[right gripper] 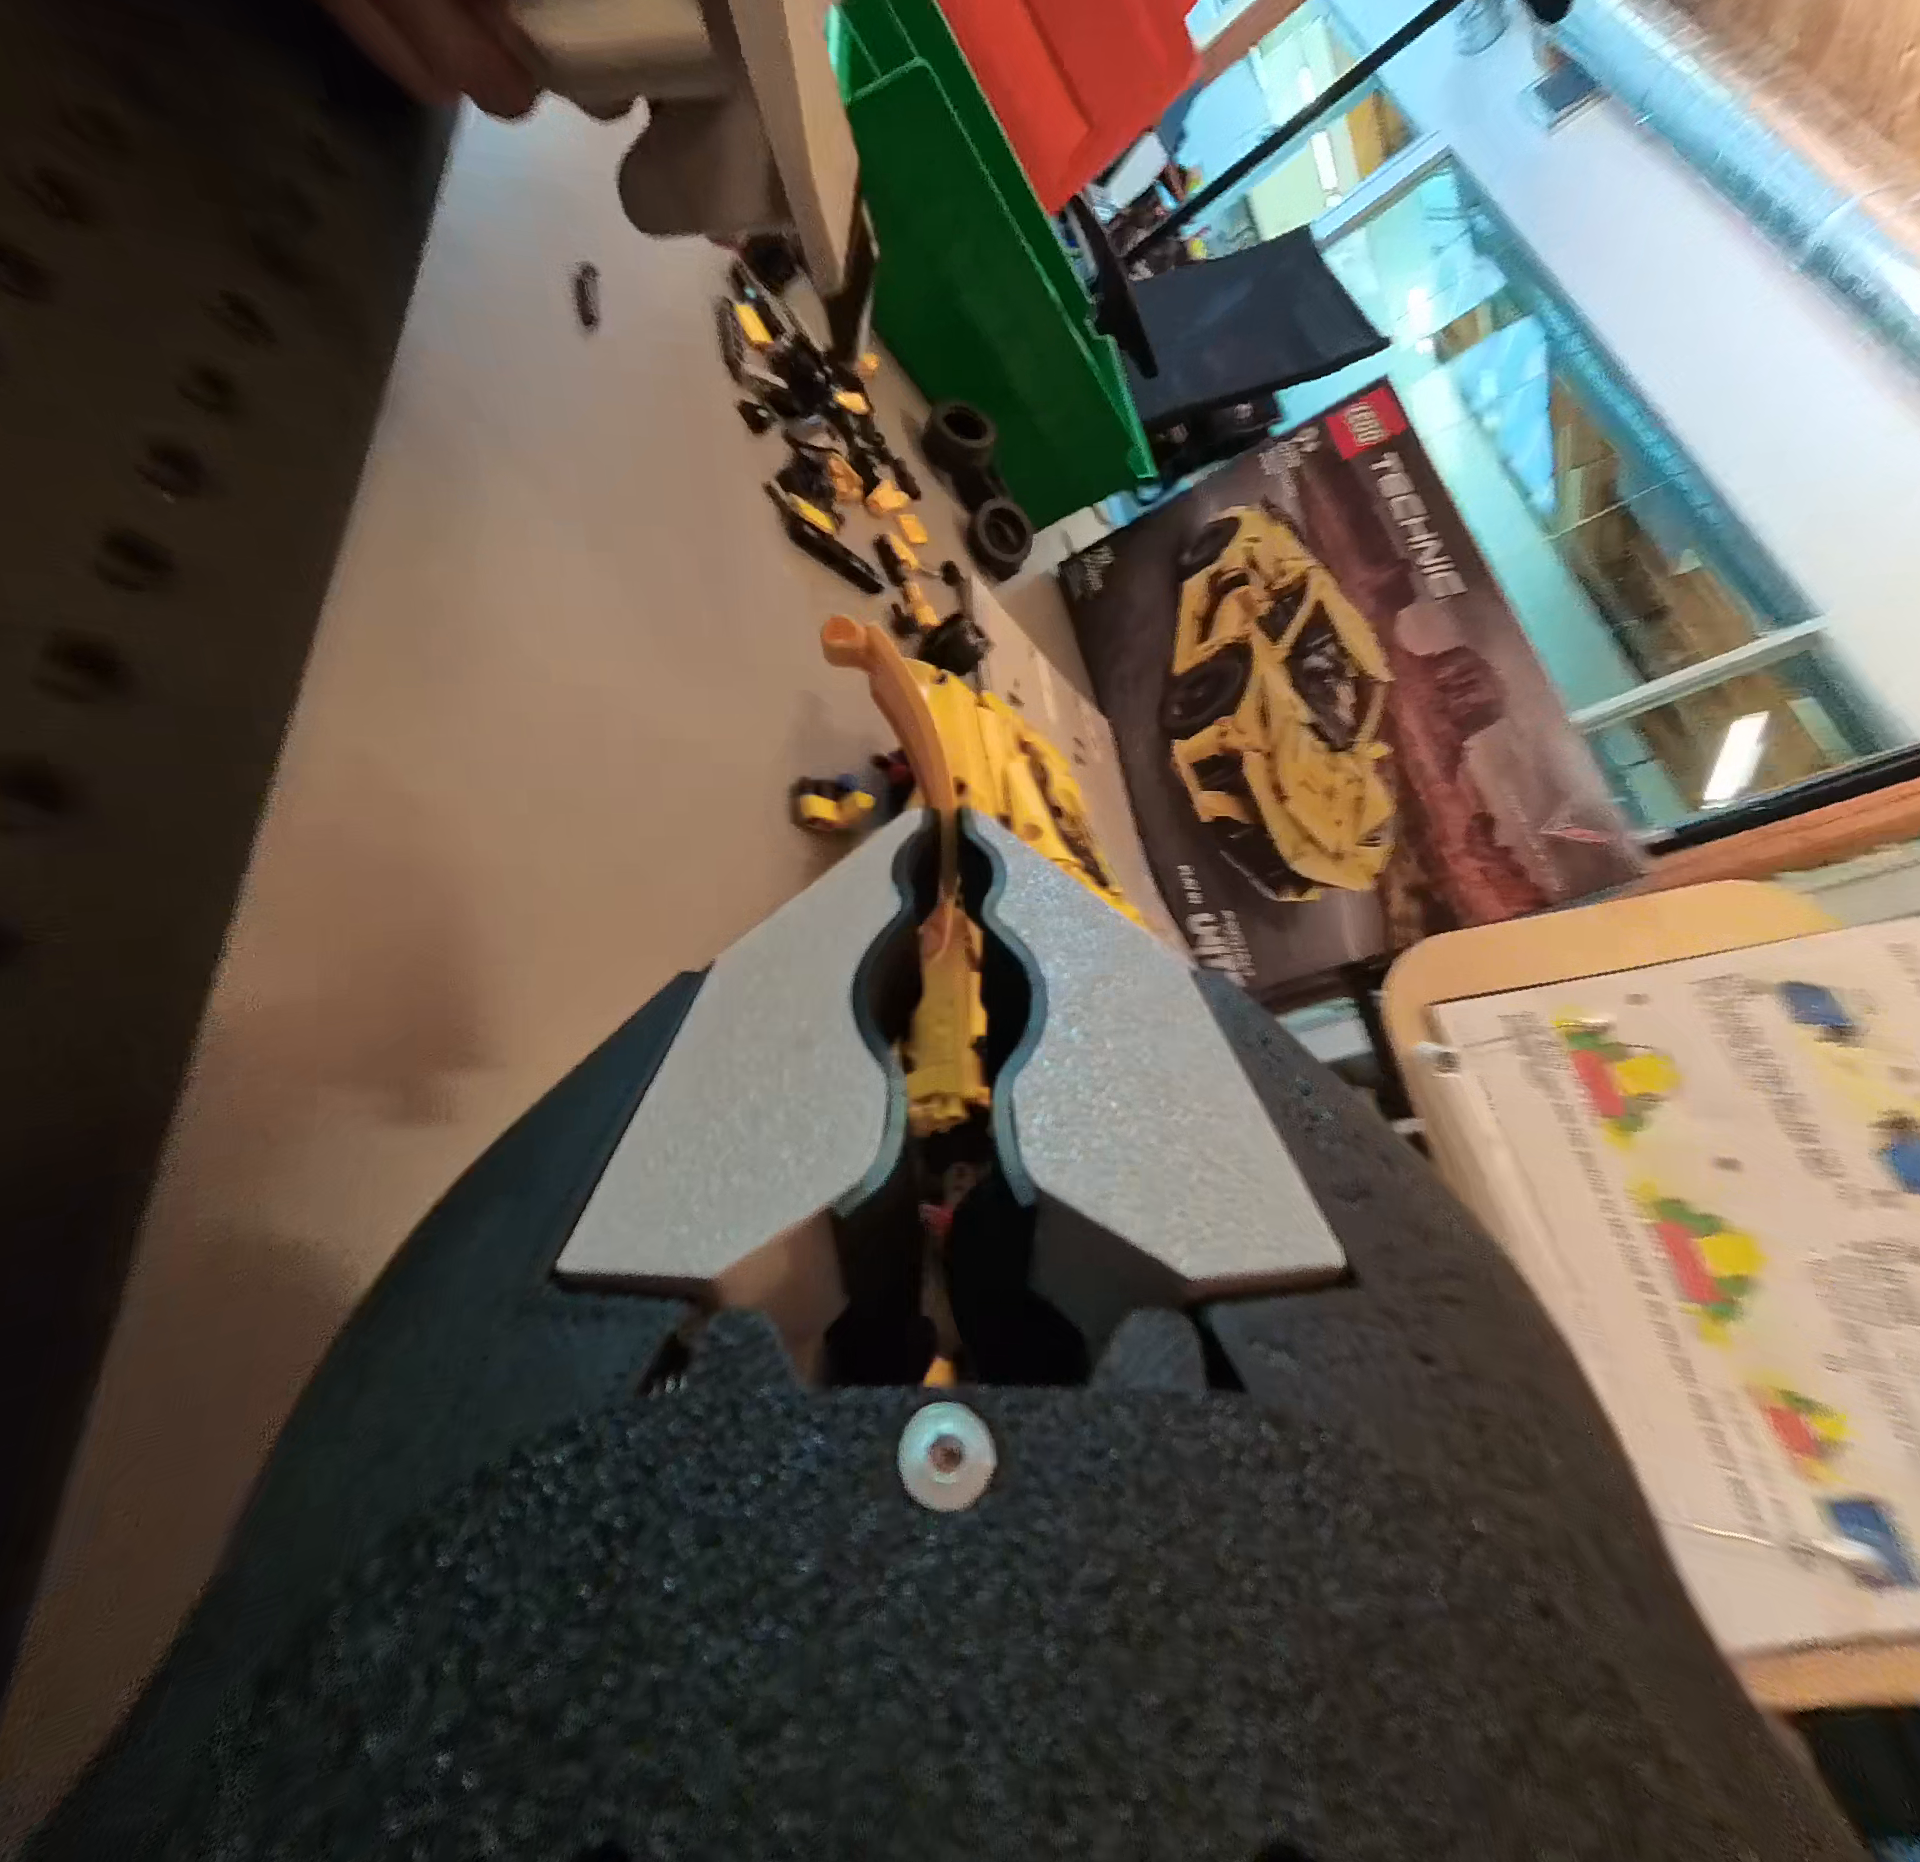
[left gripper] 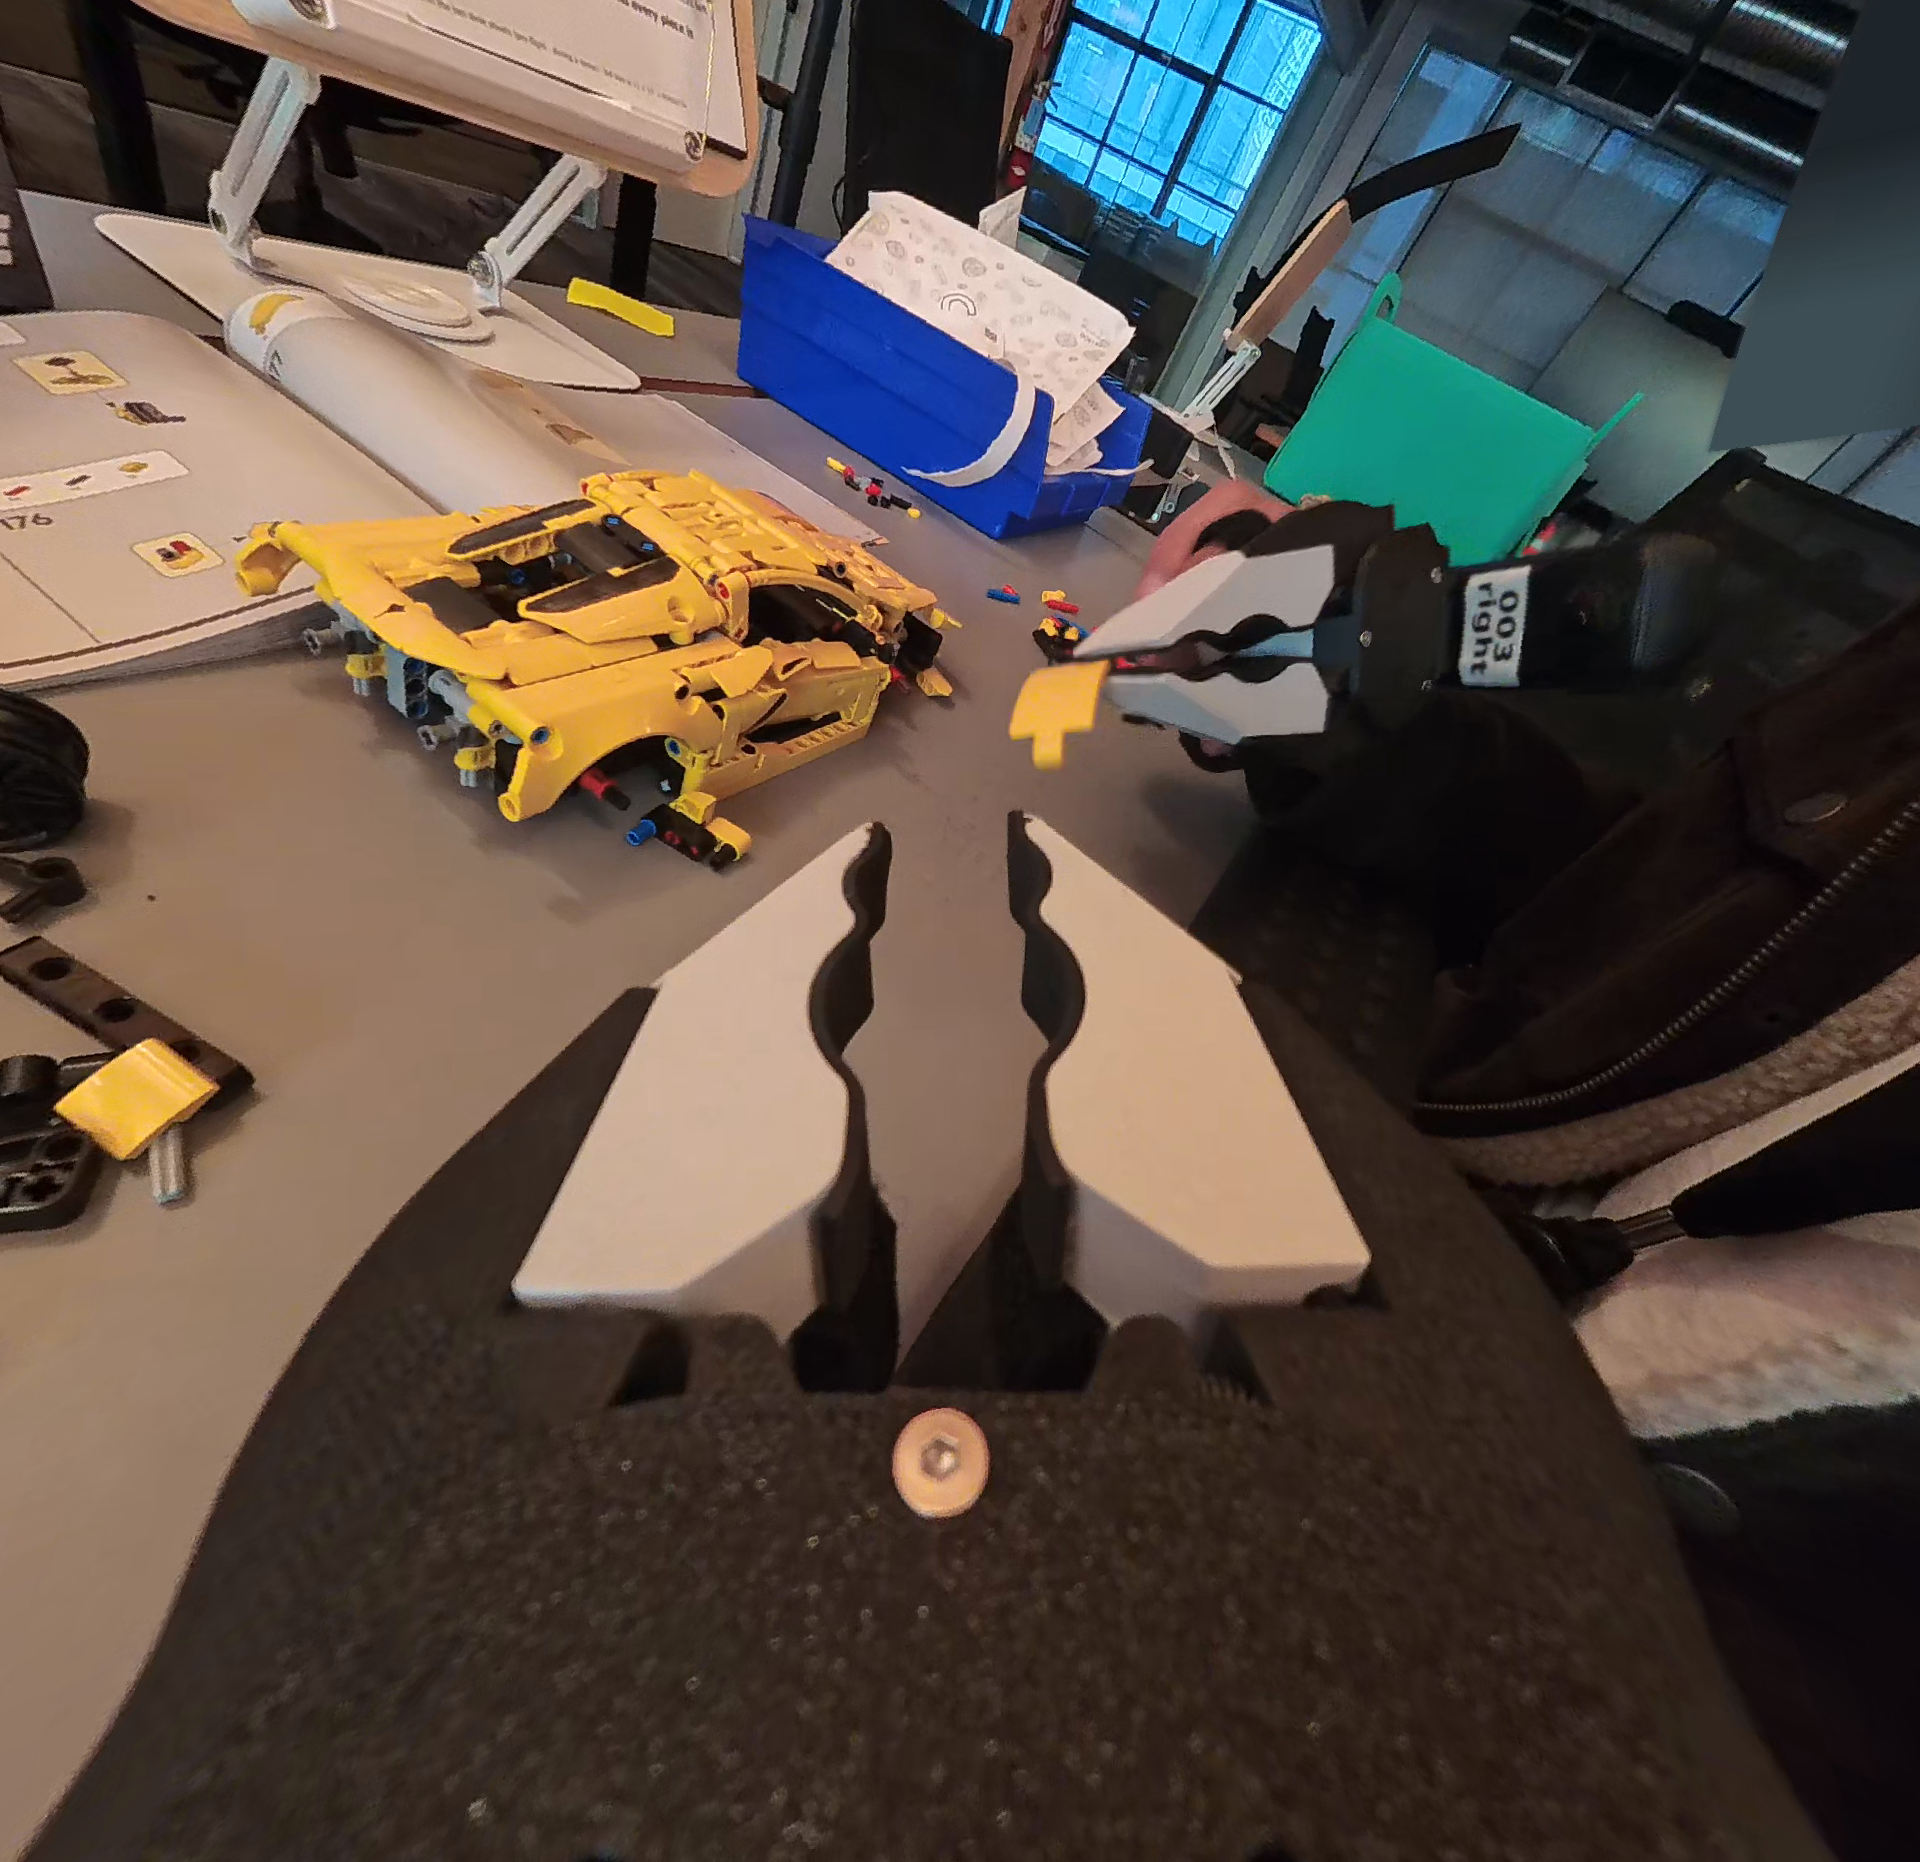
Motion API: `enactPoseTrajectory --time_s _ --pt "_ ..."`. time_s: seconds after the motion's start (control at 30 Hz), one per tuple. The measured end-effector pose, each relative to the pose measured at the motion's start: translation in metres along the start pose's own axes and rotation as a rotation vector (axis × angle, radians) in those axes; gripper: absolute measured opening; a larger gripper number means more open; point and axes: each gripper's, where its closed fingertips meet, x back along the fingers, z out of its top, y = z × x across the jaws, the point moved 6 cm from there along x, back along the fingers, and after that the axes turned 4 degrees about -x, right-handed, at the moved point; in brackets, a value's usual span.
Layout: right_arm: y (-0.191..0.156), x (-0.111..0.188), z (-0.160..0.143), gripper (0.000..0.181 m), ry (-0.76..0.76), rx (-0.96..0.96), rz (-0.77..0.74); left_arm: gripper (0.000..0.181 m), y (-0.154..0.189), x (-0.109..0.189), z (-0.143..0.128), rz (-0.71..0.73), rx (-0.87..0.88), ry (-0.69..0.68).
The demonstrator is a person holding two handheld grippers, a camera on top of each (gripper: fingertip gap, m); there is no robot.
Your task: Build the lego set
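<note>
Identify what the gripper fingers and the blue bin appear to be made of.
Left gripper fingers: matte grey hard plastic, likely printed, with black wavy rubbery-looking pads; the body has a grainy texture. Blue bin: glossy moulded plastic, with ribbed walls catching highlights.

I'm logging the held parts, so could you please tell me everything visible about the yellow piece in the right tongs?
The yellow piece is a flat, glossy plastic panel with a small tab hanging from its lower edge. The right tongs are shut on one end, so it juts out toward the yellow car, held above the grey table and touching nothing else. From the right wrist view it shows edge-on as a thin curved strip with a rounded tip.
</note>
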Motion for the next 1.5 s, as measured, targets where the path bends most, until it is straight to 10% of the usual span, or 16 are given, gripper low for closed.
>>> enactPoseTrajectory --time_s 0.33,1.07,1.33,1.5 --pt "0.020 0.016 0.027 0.000 0.152 0.125 -0.269 0.030 0.017 -0.044 0.002 -0.208 -0.001 -0.078" --pt "0.002 0.010 0.026 0.001 0.136 0.168 -0.159 0.007 0.039 -0.063 0.010 -0.254 -0.213 0.003" --pt "0.013 0.008 0.017 0.051 0.230 -0.612 0.215 0.007 0.040 -0.060 0.007 -0.197 -0.386 0.011" --pt "0.024 0.015 0.012 0.044 0.323 -0.988 0.457 0.007 0.041 -0.054 0.012 -0.195 -0.430 0.085"
